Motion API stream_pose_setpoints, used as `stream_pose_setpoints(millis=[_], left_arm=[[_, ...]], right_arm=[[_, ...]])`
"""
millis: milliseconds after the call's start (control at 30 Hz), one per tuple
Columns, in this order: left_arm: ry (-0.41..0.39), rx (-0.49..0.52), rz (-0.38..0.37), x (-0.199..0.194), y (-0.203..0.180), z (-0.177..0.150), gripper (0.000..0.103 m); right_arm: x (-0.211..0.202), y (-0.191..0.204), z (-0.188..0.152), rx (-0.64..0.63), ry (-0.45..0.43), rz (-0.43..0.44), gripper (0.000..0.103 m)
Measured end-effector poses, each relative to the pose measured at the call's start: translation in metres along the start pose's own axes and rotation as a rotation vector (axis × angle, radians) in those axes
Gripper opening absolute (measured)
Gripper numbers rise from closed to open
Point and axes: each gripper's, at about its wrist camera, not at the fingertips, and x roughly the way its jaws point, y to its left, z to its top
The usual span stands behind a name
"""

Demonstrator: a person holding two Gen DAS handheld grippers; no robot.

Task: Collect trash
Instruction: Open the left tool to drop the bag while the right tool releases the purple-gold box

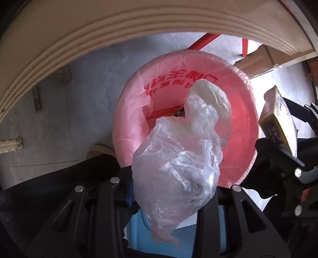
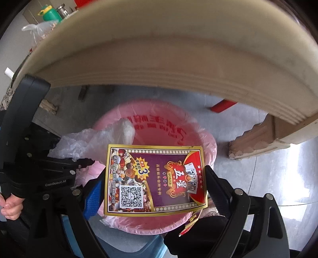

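Observation:
A trash bin lined with a pink bag (image 1: 242,123) stands on the floor below the table edge; it also shows in the right wrist view (image 2: 159,127). My left gripper (image 1: 171,190) is shut on a crumpled clear plastic bag (image 1: 178,158), held over the bin's near rim. My right gripper (image 2: 157,190) is shut on a playing-card box (image 2: 157,178), held flat above the bin. The box also shows at the right of the left wrist view (image 1: 278,119). The clear bag shows at the left of the right wrist view (image 2: 95,141).
A cream table edge (image 1: 99,35) arches overhead, with a carved table leg (image 2: 256,137) to the right. A light blue stool (image 1: 178,238) sits under the grippers. Red chair legs (image 1: 202,42) stand beyond the bin. A green bottle (image 2: 49,14) and a bag lie on the table.

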Motion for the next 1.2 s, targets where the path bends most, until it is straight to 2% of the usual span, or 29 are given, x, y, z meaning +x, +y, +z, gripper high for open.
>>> stream_pose_setpoints(millis=[267,500,567,633,733,833,967,1100,1200], left_arm=[[0.066,0.004,0.005,0.021,-0.006,0.013,0.036],[0.07,0.019,0.016,0.025,-0.013,0.011,0.041],[0.071,0.015,0.016,0.026,-0.011,0.011,0.047],[0.071,0.015,0.02,0.024,-0.013,0.011,0.066],[0.058,0.014,0.026,0.024,-0.011,0.013,0.076],[0.052,0.007,0.032,0.022,-0.011,0.013,0.08],[0.046,0.003,0.034,0.019,-0.01,0.013,0.08],[0.029,-0.019,0.026,0.013,-0.004,0.012,0.08],[0.024,-0.038,0.02,0.012,0.002,0.013,0.08]], right_arm=[[0.023,0.004,-0.004,-0.041,0.071,-0.001,0.088],[0.034,0.007,-0.004,-0.07,0.111,-0.001,0.089],[0.039,0.007,-0.005,-0.071,0.129,-0.003,0.089],[0.045,0.007,-0.006,-0.074,0.148,-0.005,0.089],[0.052,0.009,-0.007,-0.087,0.171,-0.022,0.089],[0.053,0.013,-0.007,-0.105,0.178,-0.074,0.09],[0.05,0.013,-0.006,-0.101,0.155,-0.062,0.09],[0.034,0.01,-0.003,-0.067,0.058,-0.026,0.09],[0.032,0.004,-0.001,-0.031,0.026,0.002,0.096]])
